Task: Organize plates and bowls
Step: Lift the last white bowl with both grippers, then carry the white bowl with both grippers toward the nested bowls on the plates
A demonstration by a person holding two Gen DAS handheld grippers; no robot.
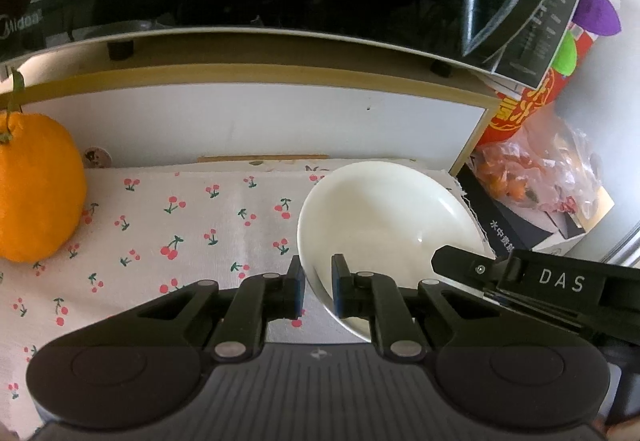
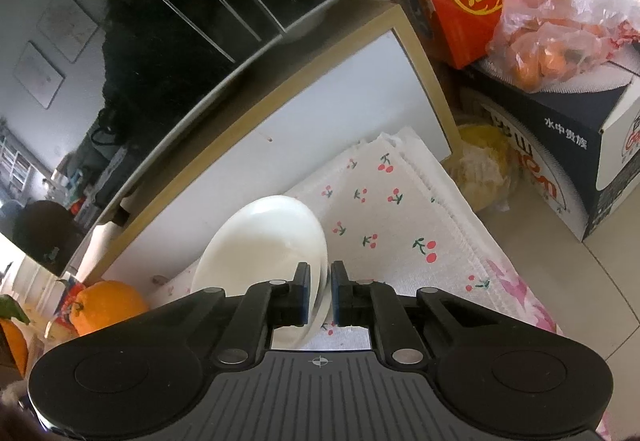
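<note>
On the cherry-print cloth, right of the orange, the white bowl is clamped at its rim by both the left gripper and right gripper. The grasp step seems complete; a level, joint lift is called for next.

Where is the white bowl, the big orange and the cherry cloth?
white bowl (image 1: 384,209): left wrist view, inside bottom.
big orange (image 1: 36,189): left wrist view, middle of peel.
cherry cloth (image 1: 180,217): left wrist view, bare patch.
</note>
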